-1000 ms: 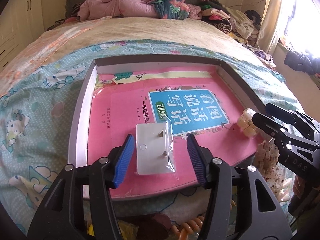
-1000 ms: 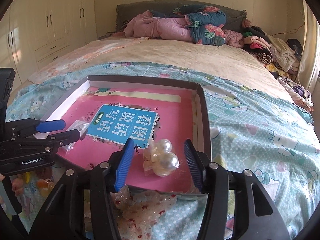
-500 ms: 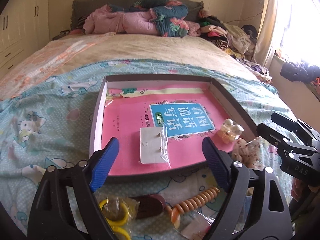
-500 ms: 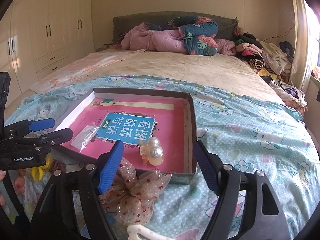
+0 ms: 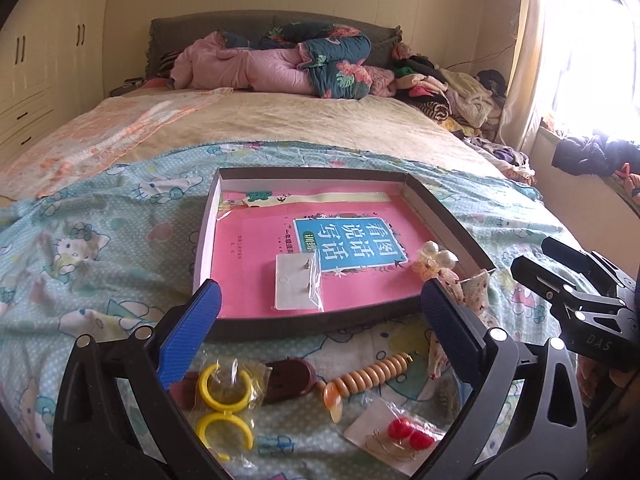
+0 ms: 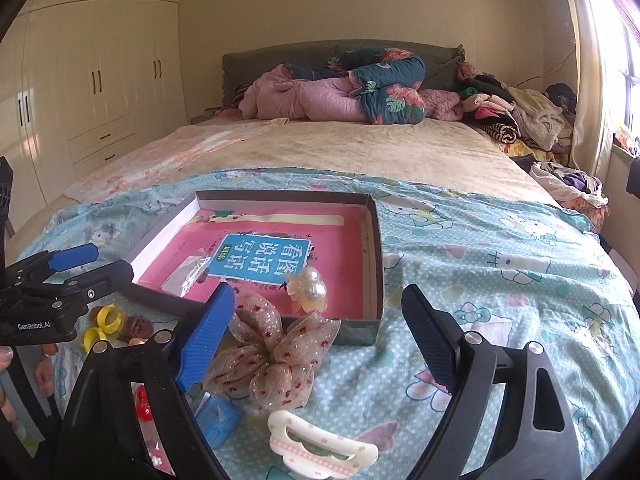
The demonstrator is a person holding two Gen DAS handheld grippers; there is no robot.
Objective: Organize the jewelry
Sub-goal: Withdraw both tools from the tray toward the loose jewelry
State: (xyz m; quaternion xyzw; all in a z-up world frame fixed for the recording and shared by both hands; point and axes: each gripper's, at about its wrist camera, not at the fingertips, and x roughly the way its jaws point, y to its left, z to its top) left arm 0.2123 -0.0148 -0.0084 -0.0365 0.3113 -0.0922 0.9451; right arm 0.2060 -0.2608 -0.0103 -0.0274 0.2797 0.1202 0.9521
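Note:
A shallow grey box (image 5: pixel 440 210) (image 6: pixel 378 240) lined with a pink book lies on the bed. In it lie an earring card in a clear bag (image 5: pixel 298 286) (image 6: pixel 188 274) and a pearl hair clip (image 5: pixel 436 260) (image 6: pixel 310 290). My left gripper (image 5: pixel 320 332) is open and empty, in front of the box. Below it lie yellow rings (image 5: pixel 224 408), a brown clip (image 5: pixel 288 378), an orange bead string (image 5: pixel 372 374) and red earrings on a card (image 5: pixel 402 434). My right gripper (image 6: pixel 320 344) is open and empty over a gauze bow (image 6: pixel 272 356) and a pink-white clip (image 6: pixel 320 446).
The bed has a Hello Kitty sheet (image 5: pixel 100 248). Folded quilts (image 6: pixel 348 88) and piled clothes (image 6: pixel 516 116) lie at the headboard. Wardrobes (image 6: pixel 100 84) stand at the left, a bright window (image 5: pixel 588 48) at the right. A blue packet (image 6: pixel 218 418) lies near the bow.
Both grippers have opened wide and pulled back out of the box toward its near side. The earring card and the pearl clip stay in the box. Loose jewelry in front has come into view.

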